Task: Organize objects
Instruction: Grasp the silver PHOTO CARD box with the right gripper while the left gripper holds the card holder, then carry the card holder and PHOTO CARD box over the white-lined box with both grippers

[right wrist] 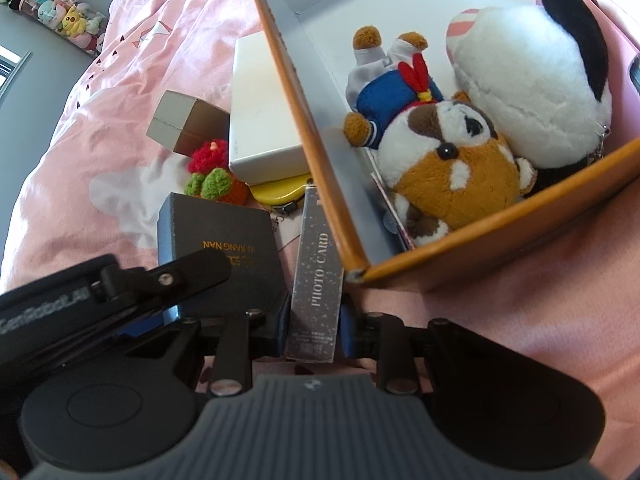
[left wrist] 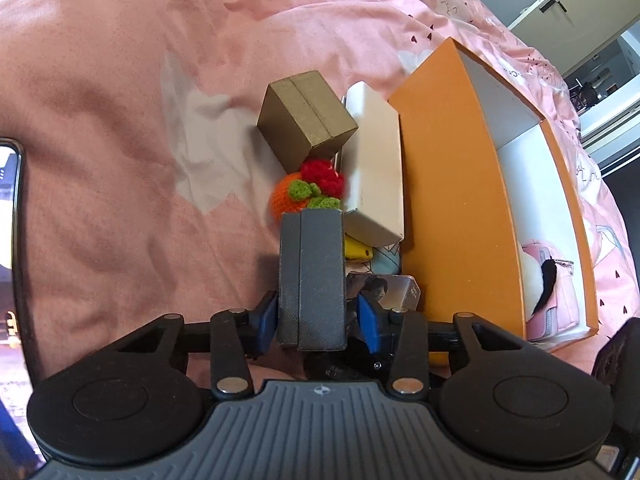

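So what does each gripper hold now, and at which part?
Left gripper: dark grey textured box, clamped at its near end. Right gripper: dark speckled photo card pack, clamped at its near end.

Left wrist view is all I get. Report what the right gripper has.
Observer: The right gripper is shut on a slim box printed PHOTO CARD, beside the orange box's near corner.
Operator: List that orange box's contents.
Observer: A red-panda plush in a blue sailor suit lies against a white-and-black plush.
Operator: Describe the dark box's top.
Observer: Gold lettering runs across it.
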A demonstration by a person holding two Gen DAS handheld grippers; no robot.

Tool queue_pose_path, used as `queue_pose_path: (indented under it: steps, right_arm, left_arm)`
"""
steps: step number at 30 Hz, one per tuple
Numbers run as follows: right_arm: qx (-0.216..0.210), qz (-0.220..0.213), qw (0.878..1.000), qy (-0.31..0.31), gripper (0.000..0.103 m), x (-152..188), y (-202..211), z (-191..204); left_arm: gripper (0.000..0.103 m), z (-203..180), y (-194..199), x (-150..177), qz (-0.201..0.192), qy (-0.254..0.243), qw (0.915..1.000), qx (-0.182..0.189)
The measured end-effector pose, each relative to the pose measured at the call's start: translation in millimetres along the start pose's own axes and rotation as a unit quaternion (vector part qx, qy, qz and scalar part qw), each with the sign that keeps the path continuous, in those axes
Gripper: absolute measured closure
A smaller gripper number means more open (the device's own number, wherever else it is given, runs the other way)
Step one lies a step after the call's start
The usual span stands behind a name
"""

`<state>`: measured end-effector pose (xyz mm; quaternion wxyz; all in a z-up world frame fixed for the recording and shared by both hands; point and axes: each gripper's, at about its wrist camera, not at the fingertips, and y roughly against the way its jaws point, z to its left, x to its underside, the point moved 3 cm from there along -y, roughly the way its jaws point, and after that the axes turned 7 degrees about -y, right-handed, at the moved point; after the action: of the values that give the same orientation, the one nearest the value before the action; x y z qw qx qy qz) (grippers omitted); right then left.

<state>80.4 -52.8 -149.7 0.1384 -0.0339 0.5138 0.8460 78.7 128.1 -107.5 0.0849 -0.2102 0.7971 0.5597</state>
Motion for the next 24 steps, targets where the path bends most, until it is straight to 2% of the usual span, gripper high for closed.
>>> queue_pose_path:
  steps: [3, 9, 17, 24]
  right_arm:
    - [0.0, 0.0, 1.0, 0.0, 0.077, 0, 0, -1]
    - [-0.002, -0.002, 1.0, 0.011, 0.077, 0, 2, 3]
    - [-0.014, -0.026, 0.999, 0.044, 0.079, 6, 22, 7]
    - [-0.059, -0.047, 0.994, 0.073, 0.079, 4, 41, 18]
  left_arm:
    - [0.065, -2, -3, 2, -0.003, -0.005, 0.9998, -0.017]
    - [0.066, -2, 4, 5, -0.02, -0.011, 0.9994, -0.026]
    - [0.066, -17, 29, 5, -0.049, -0.047, 0.9947, -0.077]
    - [0.066, -25, 55, 3, -0.077, -0.054, 0.992, -0.084]
